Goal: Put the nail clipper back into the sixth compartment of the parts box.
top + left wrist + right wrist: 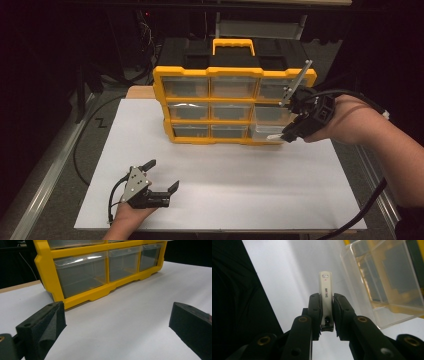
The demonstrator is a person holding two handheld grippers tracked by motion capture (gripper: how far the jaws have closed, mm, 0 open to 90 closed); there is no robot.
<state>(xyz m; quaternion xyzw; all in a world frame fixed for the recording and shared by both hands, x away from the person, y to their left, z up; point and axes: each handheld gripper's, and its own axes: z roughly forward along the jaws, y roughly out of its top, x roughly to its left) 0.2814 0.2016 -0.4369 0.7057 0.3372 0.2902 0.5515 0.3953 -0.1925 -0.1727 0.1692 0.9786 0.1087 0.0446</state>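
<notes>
High view: white table, dark room beyond

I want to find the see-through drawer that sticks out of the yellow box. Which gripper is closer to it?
The right gripper. It sits right beside the pulled-out drawer, holding a nail clipper. The left gripper rests far off, near the table's front edge.
</notes>
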